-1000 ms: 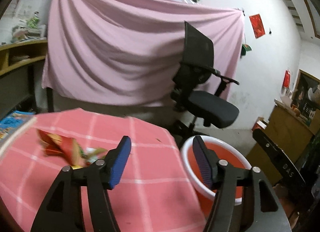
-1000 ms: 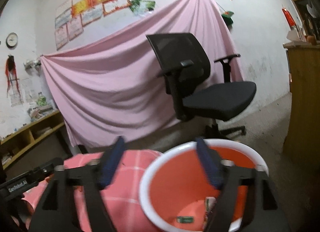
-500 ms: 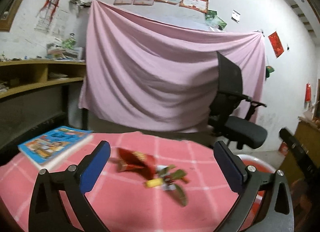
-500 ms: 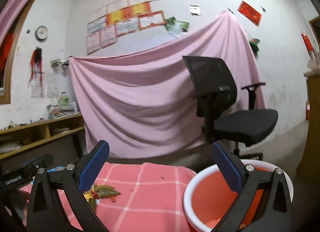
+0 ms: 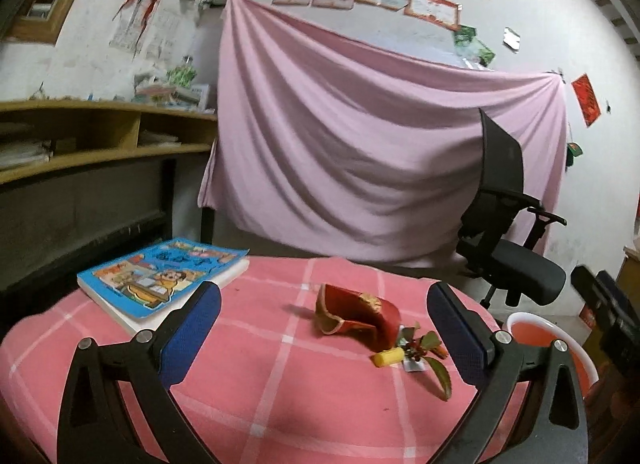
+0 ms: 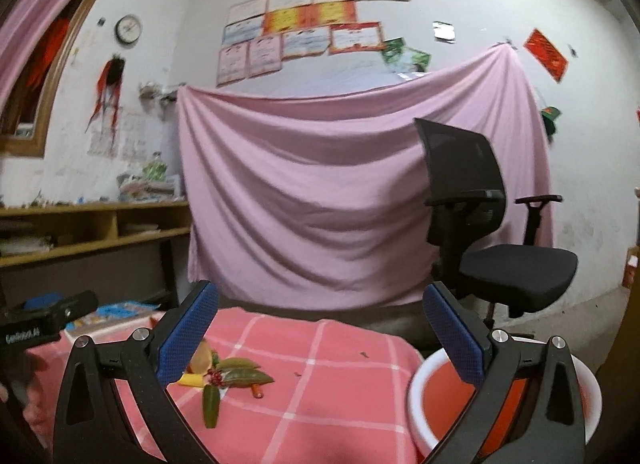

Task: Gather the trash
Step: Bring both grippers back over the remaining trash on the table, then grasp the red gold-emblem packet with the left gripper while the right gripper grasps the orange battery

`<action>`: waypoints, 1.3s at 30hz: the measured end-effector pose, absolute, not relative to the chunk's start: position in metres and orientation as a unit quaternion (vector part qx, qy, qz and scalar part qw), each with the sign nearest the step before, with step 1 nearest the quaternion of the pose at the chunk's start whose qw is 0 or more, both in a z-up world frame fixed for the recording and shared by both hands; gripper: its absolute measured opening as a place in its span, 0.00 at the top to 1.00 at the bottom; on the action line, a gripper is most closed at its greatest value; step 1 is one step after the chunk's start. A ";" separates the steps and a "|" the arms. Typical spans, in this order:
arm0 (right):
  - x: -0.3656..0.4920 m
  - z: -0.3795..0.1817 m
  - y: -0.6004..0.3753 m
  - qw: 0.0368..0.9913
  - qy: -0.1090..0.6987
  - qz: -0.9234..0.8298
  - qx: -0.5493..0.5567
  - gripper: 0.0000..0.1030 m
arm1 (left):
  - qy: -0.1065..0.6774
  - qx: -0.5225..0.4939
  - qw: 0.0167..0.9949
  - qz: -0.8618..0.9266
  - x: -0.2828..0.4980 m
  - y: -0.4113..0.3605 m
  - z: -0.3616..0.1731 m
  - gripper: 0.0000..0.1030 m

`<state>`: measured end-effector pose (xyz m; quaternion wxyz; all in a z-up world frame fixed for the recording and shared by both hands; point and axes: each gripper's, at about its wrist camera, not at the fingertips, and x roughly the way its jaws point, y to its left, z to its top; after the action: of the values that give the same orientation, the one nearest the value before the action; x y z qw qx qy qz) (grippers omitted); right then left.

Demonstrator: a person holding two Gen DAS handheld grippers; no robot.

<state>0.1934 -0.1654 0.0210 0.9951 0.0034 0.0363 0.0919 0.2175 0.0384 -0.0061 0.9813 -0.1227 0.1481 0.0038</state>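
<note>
Both the left gripper (image 5: 320,328) and right gripper (image 6: 320,324) gape wide, holding nothing. Red wrapper (image 5: 356,318) and leaves (image 5: 426,348) lie mid-table (image 5: 280,404); the bin (image 6: 576,380) stands just off its right edge.

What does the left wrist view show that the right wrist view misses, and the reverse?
Only the left wrist view shows the torn red wrapper whole and the full cover of the blue book. Only the right wrist view shows the wall clock and the left tool's body at its left edge. Both share the pink checked table, the leafy sprig with the small yellow piece beside it, the red basin off the table's right side, the black office chair, and each view's own tool open: left tool, right tool.
</note>
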 end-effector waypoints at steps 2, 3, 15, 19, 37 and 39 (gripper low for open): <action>0.200 0.018 -0.156 0.994 0.050 0.097 -0.009 0.00 | 0.158 -0.131 0.979 0.004 0.224 0.046 -0.007 0.02; 0.206 0.016 -0.151 0.993 0.059 0.103 -0.013 0.00 | 0.163 -0.135 0.977 0.002 0.228 0.050 -0.007 0.02; 0.267 -0.007 -0.136 0.972 0.200 0.119 -0.024 0.10 | 0.245 -0.133 0.960 -0.014 0.279 0.055 -0.019 0.03; 0.283 -0.012 -0.135 0.965 0.229 0.120 -0.030 0.26 | 0.277 -0.124 0.952 -0.040 0.295 0.045 -0.025 0.03; 0.309 -0.039 -0.145 0.919 0.362 0.158 -0.012 0.49 | 0.376 -0.108 0.916 -0.091 0.345 0.014 -0.044 0.21; 0.308 -0.040 -0.142 0.913 0.372 0.168 -0.017 0.62 | 0.382 -0.119 0.912 -0.094 0.348 0.018 -0.047 0.35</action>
<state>0.3081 -0.1421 -0.0402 0.9129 -0.0169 0.3716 0.1681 0.3476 0.0182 -0.0473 0.9115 -0.1192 0.3822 -0.0943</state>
